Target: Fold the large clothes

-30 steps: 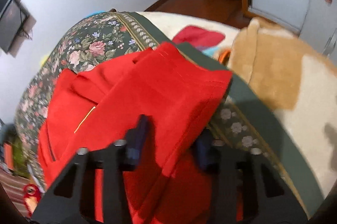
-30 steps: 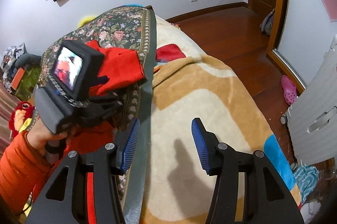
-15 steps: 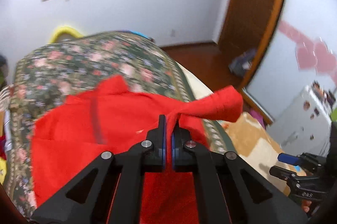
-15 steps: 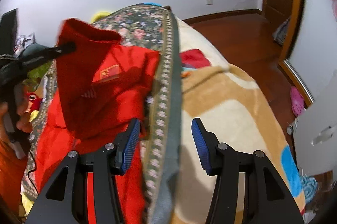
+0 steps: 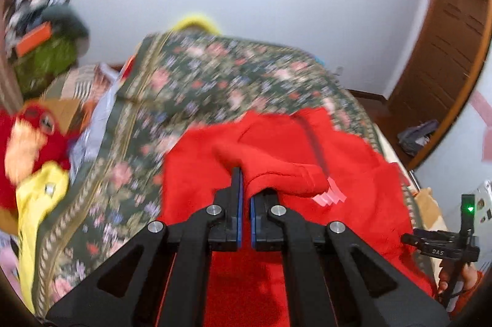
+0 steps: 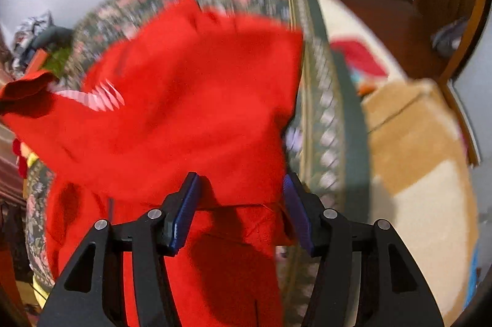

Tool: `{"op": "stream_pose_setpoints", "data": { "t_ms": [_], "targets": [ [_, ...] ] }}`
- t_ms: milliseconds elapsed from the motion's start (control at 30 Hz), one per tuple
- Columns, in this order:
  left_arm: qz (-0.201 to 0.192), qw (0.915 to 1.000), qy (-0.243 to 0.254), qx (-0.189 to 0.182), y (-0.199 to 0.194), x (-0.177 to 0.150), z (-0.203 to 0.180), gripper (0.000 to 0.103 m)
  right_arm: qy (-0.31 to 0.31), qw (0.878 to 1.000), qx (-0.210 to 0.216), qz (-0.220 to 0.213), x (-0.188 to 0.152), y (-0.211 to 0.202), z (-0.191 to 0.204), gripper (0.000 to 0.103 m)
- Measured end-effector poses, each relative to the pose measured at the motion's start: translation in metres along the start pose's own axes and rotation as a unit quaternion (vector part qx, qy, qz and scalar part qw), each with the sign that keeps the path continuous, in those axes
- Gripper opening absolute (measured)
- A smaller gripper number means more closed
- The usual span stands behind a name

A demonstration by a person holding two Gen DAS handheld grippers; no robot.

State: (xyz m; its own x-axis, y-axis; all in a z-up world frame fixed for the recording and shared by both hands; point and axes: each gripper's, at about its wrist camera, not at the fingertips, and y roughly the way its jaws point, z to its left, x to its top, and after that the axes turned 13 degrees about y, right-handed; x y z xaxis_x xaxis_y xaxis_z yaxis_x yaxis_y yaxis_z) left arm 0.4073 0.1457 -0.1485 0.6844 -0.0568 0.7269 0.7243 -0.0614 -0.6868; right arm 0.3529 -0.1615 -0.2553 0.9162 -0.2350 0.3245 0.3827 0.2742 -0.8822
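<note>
Left tongs gripping red garment; right tongs standing open at its hem.

You are pinching a bunched fold of the red garment (image 5: 307, 148) in the left tongs (image 5: 245, 204), lifting it clear of the floral bedspread (image 5: 215, 81) so it can be carried over. Your right tongs (image 6: 240, 204) are gaping around the near hem, gripping nothing. Half a second ago they were bracketing the bedspread's right edge; now cloth is lying between them.

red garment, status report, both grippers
Left gripper shut on red garment, a fold lifted. Right gripper open, jaws straddling the garment's edge. Floral quilt underneath; nothing blocking.
</note>
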Motion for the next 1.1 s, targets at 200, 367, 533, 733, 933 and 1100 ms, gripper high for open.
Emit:
{"op": "stream_pose_setpoints", "data": {
  "t_ms": [200, 367, 533, 733, 933, 1100],
  "targets": [
    [0.081, 0.9958, -0.043, 0.002, 0.047, -0.059, 0.041, 0.003, 0.011, 1.0, 0.008, 0.0, -0.004, 0.004, -0.01, 0.057],
    [0.123, 0.9881, -0.09, 0.021, 0.069, -0.099, 0.068, 0.004, -0.002, 1.0, -0.002, -0.011, -0.01, 0.005, -0.008, 0.058],
    [0.143, 0.9821, -0.121, 0.019, 0.074, -0.122, 0.087, 0.011, -0.007, 1.0, -0.005, -0.01, -0.003, 0.01, -0.001, 0.061],
    [0.165, 0.9825, -0.07, 0.052, 0.062, -0.122, 0.079, 0.022, -0.013, 1.0, -0.019, -0.003, 0.0, 0.01, 0.002, 0.067],
    [0.137, 0.9866, 0.008, 0.088, 0.031, -0.09, 0.064, 0.063, -0.035, 0.998, -0.03, 0.031, 0.015, 0.002, 0.013, 0.068],
    [0.098, 0.9917, 0.028, 0.078, 0.014, -0.047, 0.057, 0.077, -0.087, 0.996, -0.028, -0.021, 0.038, -0.032, 0.033, 0.068]
  ]
}}
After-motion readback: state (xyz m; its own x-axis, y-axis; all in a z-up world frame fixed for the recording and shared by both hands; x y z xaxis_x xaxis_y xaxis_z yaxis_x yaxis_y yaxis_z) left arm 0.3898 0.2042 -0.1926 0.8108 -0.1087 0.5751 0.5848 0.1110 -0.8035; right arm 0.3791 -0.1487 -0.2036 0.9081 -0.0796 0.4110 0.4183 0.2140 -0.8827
